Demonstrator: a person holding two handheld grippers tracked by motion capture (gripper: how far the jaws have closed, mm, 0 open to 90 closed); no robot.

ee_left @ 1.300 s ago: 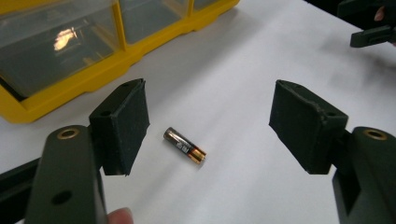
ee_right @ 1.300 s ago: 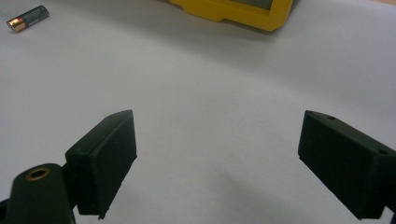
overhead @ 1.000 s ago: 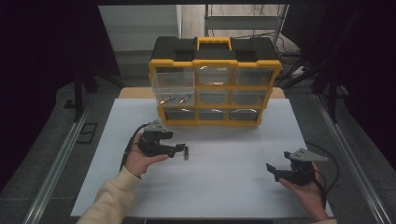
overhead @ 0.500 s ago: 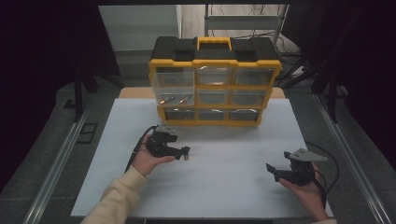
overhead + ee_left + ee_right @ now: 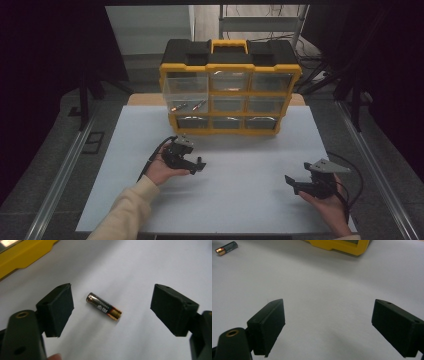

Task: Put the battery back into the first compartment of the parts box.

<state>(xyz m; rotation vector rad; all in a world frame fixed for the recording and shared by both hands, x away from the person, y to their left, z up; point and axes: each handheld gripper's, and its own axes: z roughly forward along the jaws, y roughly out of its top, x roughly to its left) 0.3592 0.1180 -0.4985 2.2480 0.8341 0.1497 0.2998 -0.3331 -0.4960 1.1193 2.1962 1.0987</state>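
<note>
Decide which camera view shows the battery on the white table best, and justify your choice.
The left gripper view: the battery lies large and sharp between the left gripper's open jaws, label and gold end clear. The right gripper view catches it small in the top left corner. In the high view I cannot make it out.

Dim room: metal shelving [image 5: 260,20] behind the table, dark surroundings either side.
</note>
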